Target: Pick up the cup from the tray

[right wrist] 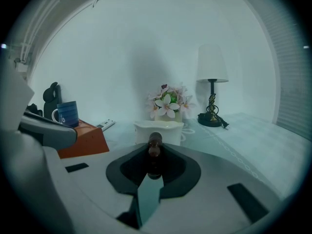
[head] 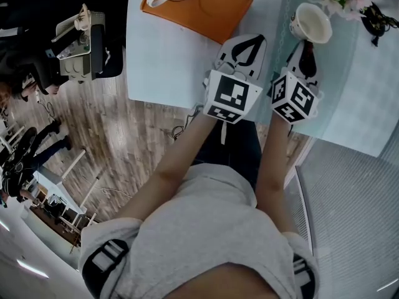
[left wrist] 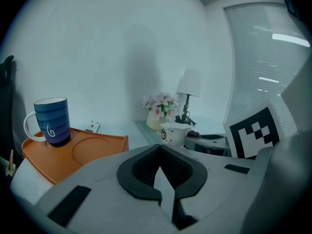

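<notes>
Head view: left tongs pressed together, right tongs pinching brown object, at table edge.

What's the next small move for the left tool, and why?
Probably open the left tool and ease it toward the mug: its jaws are shut and empty, the mug stands on the tray to its left, and the right tool holds a dark object.

Plain white wall behind the white worktop. Wood-plank floor on the left, ribbed grey mat on the right. Blinds on the window, daylight coming through. Table lamp with a white shade.
</notes>
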Action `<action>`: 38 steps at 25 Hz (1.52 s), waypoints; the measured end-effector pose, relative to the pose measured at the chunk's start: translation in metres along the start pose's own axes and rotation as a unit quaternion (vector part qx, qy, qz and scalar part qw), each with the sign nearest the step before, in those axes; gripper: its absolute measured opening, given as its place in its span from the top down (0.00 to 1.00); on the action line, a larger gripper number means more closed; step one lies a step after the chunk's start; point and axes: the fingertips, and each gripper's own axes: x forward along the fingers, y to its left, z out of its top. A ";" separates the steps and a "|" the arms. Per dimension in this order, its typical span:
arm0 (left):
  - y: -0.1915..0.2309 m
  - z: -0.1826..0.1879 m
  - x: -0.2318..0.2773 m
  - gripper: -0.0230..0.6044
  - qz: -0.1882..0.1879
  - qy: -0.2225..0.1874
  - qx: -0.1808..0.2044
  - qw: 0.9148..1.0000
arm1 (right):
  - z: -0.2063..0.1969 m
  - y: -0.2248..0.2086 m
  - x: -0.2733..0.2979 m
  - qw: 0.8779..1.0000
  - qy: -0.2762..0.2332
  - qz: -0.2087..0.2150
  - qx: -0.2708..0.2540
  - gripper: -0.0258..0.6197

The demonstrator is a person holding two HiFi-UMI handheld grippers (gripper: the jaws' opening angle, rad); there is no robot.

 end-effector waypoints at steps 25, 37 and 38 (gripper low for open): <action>0.004 -0.014 -0.009 0.95 0.006 -0.001 -0.019 1.000 | -0.035 0.008 -0.004 1.000 0.014 -0.008 -0.021 0.91; 0.011 0.000 -0.030 0.95 0.008 -0.025 -0.031 0.999 | 0.018 0.023 -0.049 0.999 -0.046 0.010 0.000 0.74; 0.012 0.000 -0.033 0.95 0.010 -0.025 -0.029 0.999 | 0.024 0.029 -0.051 0.998 -0.052 0.018 -0.002 0.74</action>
